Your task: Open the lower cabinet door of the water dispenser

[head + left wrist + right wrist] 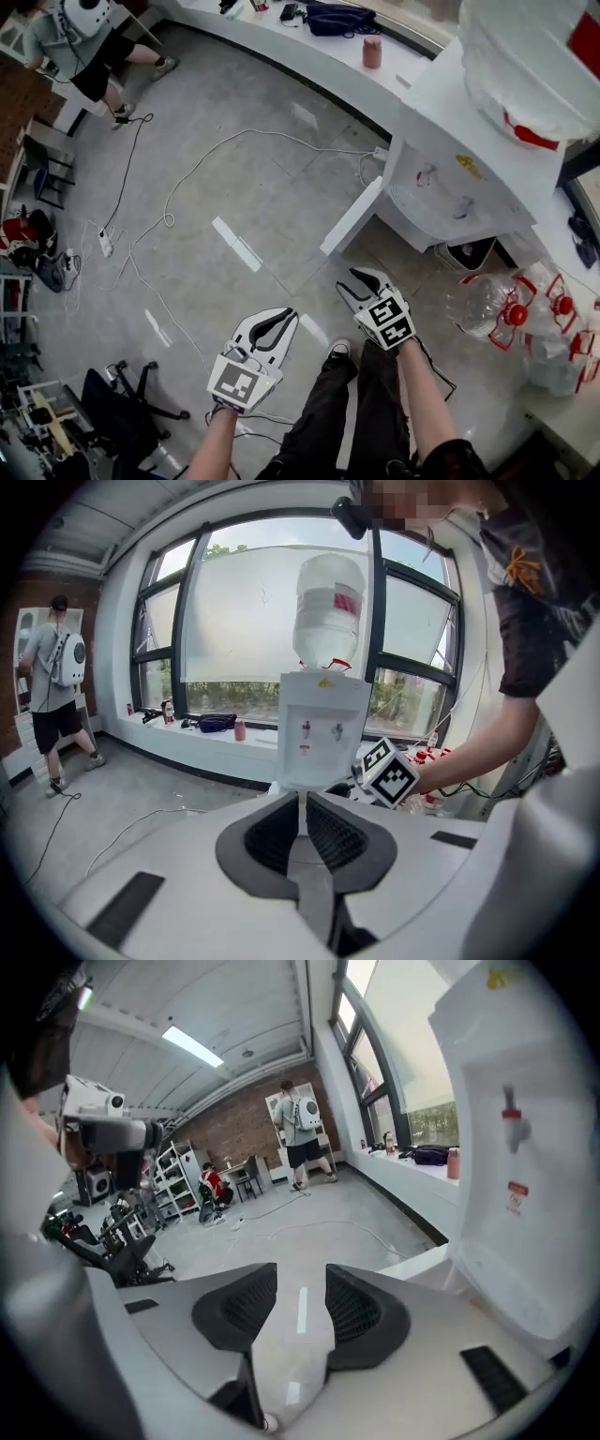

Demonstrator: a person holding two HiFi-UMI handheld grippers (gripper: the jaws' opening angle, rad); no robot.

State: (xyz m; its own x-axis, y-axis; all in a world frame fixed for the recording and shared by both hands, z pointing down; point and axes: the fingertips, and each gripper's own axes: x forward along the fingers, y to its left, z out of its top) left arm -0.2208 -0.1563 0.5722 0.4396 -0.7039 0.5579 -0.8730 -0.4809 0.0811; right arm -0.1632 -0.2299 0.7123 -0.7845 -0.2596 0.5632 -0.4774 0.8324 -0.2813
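**Head view, left to right.** Far left: a standing person (89, 42) wearing a white backpack. A white cable (187, 178) loops across the grey floor (234, 141) towards a power strip (106, 246).

Lower centre: the left gripper (283, 319) is held over the floor. Its jaws are drawn together to a hairline slit, with nothing in them. Just beside it is the right gripper (362, 278), jaws moderately apart and empty — only floor shows between the pads. Neither gripper touches the cabinet.

Just above the right gripper, the lower cabinet door (352, 217) stands swung out from the base of the water dispenser (469, 159) — already open. An inverted bottle (534, 56) sits on top of the dispenser.

Far right: empty bottles (506, 314) with red fittings lie near the dispenser.
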